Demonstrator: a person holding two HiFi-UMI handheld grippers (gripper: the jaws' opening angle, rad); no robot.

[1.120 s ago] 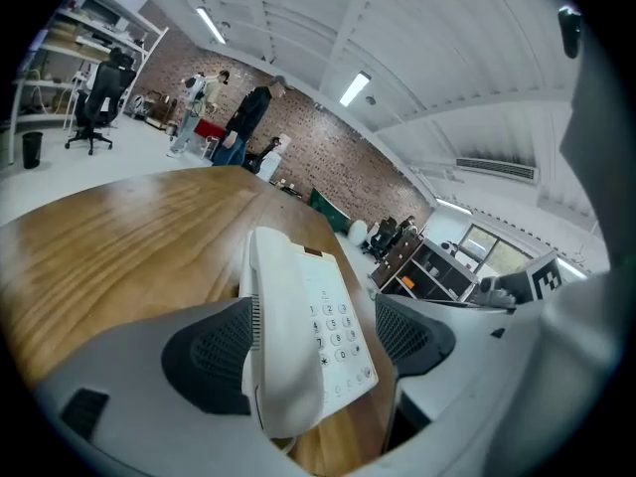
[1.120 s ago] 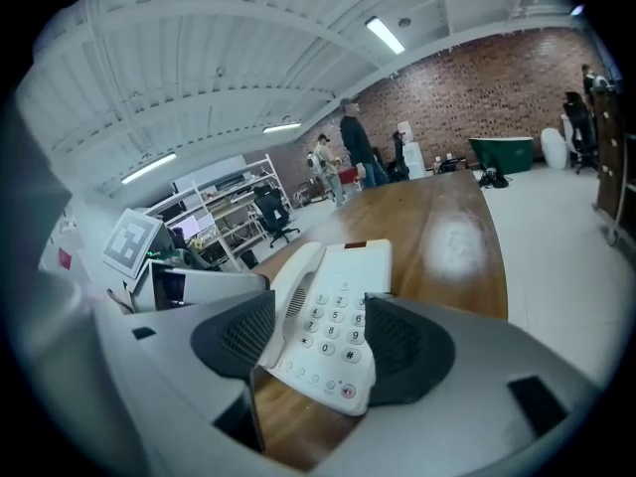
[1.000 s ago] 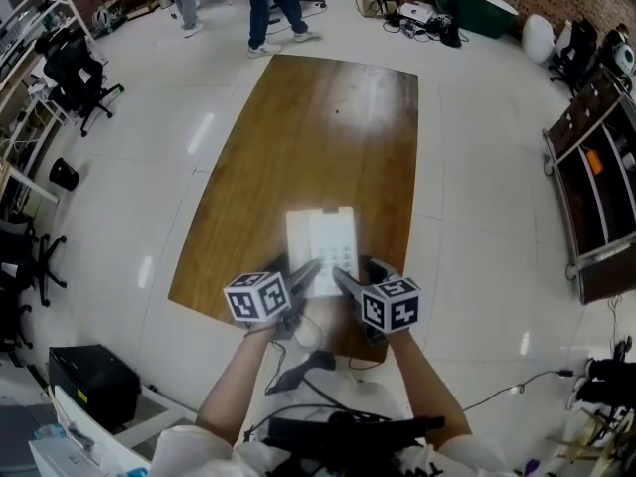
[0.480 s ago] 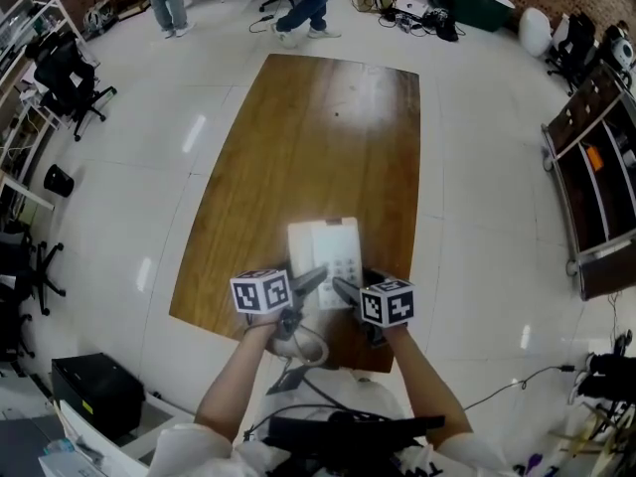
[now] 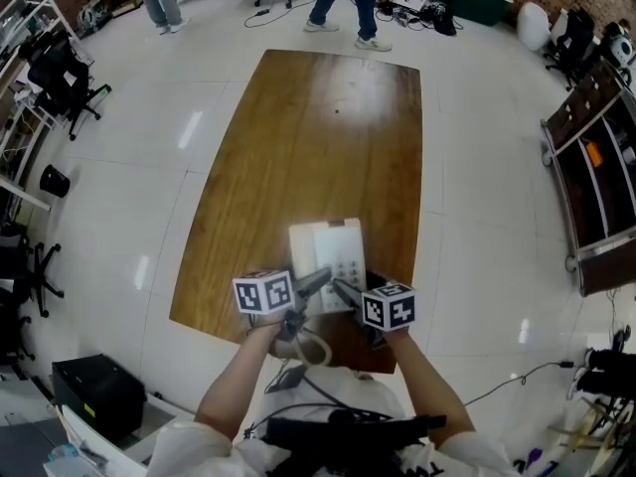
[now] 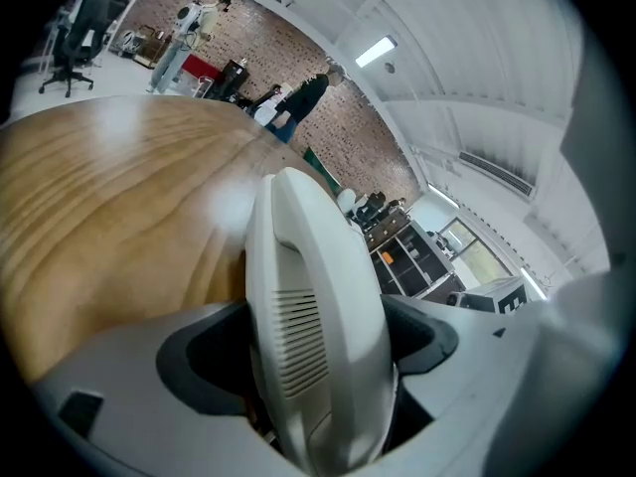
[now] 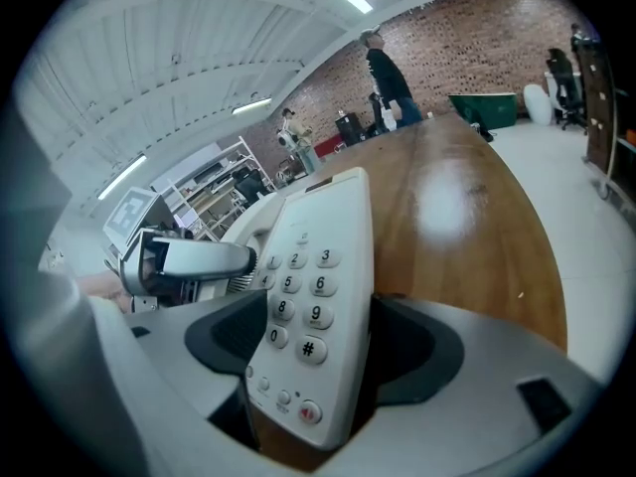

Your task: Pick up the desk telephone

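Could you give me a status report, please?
Left hand-held gripper closing over handset side, right hand-held gripper open astride keypad side. Desk telephone on table. Path clear.

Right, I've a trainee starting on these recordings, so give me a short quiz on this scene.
1. True or false: the desk telephone stands on the floor.
2. What lies between the right tongs? A the cord; B the phone's keypad side; C a mug.
3. Fill in: the left tongs straddle the phone's ____.
Key: 1 false, it is on the wooden table. 2 B. 3 handset; those tongs are closing, with it between them.
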